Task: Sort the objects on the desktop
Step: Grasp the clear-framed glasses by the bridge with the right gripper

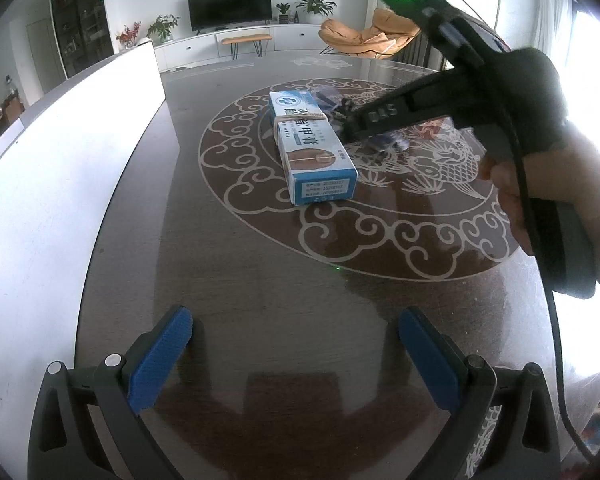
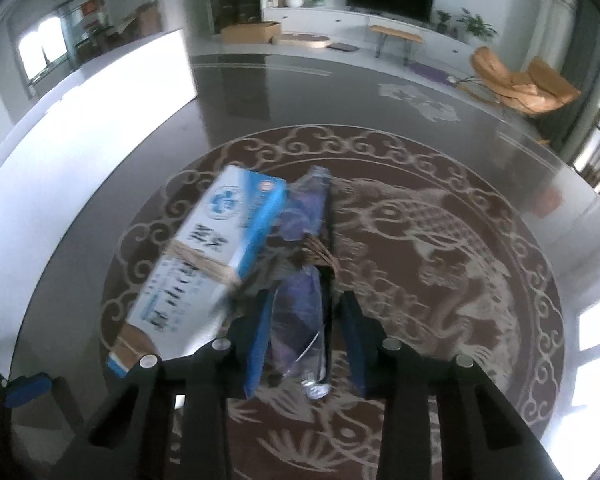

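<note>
Grippers over the patterned table, right one straddling a clear packet.

Table (image 1: 260,280) is dark and glossy with a pale scrollwork ring and a fish motif; a white panel (image 1: 60,160) runs along its edge at nine o'clock. In the left wrist view, the left gripper (image 1: 296,336) hovers low at six o'clock with its blue pads (image 1: 164,356) spread wide and nothing between them. The blue and white box (image 1: 312,148), bound with a tan band, lies near the centre of the ring. In the right wrist view, the right gripper (image 2: 304,336) has its fingers apart on either side of a clear plastic packet (image 2: 300,280) with purple contents, which lies just beside the box at its three o'clock; whether the fingers touch the packet I cannot tell through the blur.
</note>
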A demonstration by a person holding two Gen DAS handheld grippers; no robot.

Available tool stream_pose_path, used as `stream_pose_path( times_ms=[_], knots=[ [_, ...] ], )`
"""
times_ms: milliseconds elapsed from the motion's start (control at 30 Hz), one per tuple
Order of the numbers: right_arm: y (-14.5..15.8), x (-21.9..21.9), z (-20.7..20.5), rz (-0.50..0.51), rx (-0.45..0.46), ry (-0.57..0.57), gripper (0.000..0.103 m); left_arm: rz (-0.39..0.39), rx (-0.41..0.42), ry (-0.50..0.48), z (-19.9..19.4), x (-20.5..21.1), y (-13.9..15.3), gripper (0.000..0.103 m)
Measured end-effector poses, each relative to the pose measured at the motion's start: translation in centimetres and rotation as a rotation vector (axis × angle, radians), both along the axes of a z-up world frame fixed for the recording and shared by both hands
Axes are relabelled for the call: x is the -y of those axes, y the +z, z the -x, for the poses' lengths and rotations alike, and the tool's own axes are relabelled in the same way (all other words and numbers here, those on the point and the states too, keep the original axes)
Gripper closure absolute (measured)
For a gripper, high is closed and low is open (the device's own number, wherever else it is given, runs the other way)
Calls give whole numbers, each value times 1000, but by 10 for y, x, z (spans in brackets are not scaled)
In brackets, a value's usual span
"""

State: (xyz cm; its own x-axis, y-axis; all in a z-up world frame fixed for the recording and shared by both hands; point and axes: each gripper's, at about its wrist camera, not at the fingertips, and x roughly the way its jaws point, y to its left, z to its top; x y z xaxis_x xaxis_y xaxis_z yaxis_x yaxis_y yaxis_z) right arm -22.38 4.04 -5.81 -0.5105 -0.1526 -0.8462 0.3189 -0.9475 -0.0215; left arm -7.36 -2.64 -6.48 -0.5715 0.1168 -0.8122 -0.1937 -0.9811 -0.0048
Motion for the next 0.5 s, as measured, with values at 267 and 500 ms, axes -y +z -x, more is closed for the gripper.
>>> stream_pose_path(
  times_ms=[267, 500],
  knots=[
    [0, -50, -12, 2, -39, -156, 71, 0, 0, 0, 0, 0, 0, 0],
    [0, -76, -45, 10, -80, -188, 71, 0, 0, 0, 0, 0, 0, 0]
  ],
)
